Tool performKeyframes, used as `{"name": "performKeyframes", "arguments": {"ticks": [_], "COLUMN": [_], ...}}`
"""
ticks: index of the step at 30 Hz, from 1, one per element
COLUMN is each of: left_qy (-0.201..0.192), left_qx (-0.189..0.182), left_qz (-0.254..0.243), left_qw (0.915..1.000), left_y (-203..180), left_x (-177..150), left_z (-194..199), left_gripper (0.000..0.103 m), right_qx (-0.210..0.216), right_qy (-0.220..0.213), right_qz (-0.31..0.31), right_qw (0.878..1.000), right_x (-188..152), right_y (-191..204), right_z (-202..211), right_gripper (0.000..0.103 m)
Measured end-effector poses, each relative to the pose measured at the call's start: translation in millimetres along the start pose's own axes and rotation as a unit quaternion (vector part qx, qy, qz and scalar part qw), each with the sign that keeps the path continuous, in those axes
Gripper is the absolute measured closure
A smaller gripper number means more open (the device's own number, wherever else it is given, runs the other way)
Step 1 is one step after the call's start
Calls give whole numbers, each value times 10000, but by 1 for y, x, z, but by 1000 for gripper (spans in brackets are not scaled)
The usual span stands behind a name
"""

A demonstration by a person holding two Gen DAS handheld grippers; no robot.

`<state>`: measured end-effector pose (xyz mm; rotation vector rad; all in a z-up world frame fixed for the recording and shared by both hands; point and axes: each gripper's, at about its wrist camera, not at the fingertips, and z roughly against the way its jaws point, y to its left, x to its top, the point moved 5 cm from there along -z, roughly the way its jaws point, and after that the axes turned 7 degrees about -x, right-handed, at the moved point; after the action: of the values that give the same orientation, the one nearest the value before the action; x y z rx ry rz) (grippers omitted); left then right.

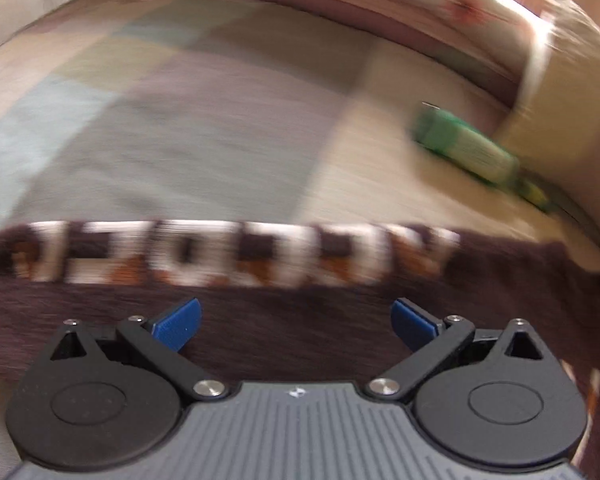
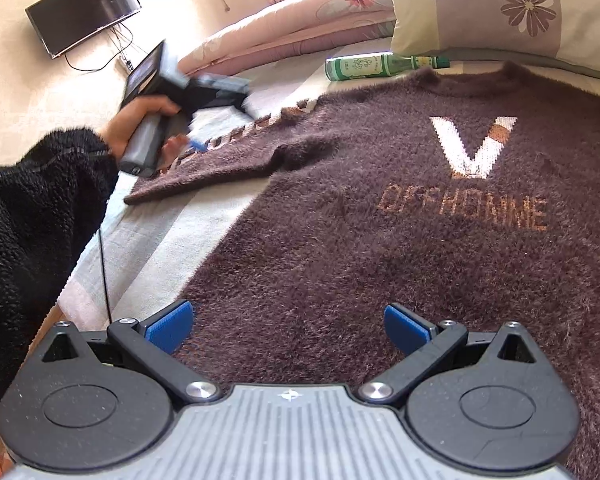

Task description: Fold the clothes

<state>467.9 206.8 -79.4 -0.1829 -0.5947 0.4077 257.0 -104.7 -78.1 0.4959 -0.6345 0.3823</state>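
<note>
Beyond the sweater, green bottle beside pillow

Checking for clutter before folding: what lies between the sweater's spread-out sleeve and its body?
Only bare bedsheet shows between the sleeve and the sweater body, seen in the right wrist view.

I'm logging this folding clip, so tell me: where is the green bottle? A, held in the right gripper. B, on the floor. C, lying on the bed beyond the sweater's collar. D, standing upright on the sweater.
C: the bottle lies on its side on the bed just past the sweater collar, by the pillow; the right gripper is open and empty.
</note>
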Motion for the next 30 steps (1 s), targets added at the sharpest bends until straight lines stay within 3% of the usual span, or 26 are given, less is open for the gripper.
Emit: {"name": "performKeyframes", "arguments": {"ticks": [2, 4, 9, 11, 16, 20, 22, 24, 27, 30], "left_qy": [224, 454, 0, -142, -31, -128, -93, -89, -163, -236], "left_qx": [-266, -265, 499, 653, 946, 378, -50, -464, -1003, -1240], "left_qz": [-380, -590, -951, -877, -590, -688, -1007, -1423, -2098, -2389], "left_qw": [9987, 9969, 9942, 9939, 9938, 9968, 9949, 9887, 9725, 9628], "left_y": [-34, -55, -69, -70, -73, -102, -129, -161, -206, -237], "left_x": [-8, -17, -7, 2, 18, 5, -6, -15, -31, -41], "left_z": [-15, -39, -77, -86, -91, -66, -51, -43, -43, -61], "left_gripper": [2, 2, 0, 0, 2, 3, 2, 2, 1, 1], "right_qx": [-13, -15, -66, -76, -23, 14, 27, -1, -61, -153], "right_qy": [7, -9, -29, -19, -135, -310, -390, -406, -418, -406], "right_qz": [-13, -41, -95, -117, -137, -103, -86, -101, -201, -335], "right_qw": [10000, 10000, 9999, 9999, 9998, 9995, 9992, 9991, 9989, 9985], "right_x": [-1, -1, -3, -4, -2, -1, -2, -2, -7, -14], "right_y": [-2, -5, -14, -17, -17, -15, -15, -18, -27, -41], "right_z": [0, 3, 10, 13, 23, 35, 41, 44, 48, 50], "right_gripper": [0, 0, 0, 0, 0, 0, 0, 0, 0, 0]}}
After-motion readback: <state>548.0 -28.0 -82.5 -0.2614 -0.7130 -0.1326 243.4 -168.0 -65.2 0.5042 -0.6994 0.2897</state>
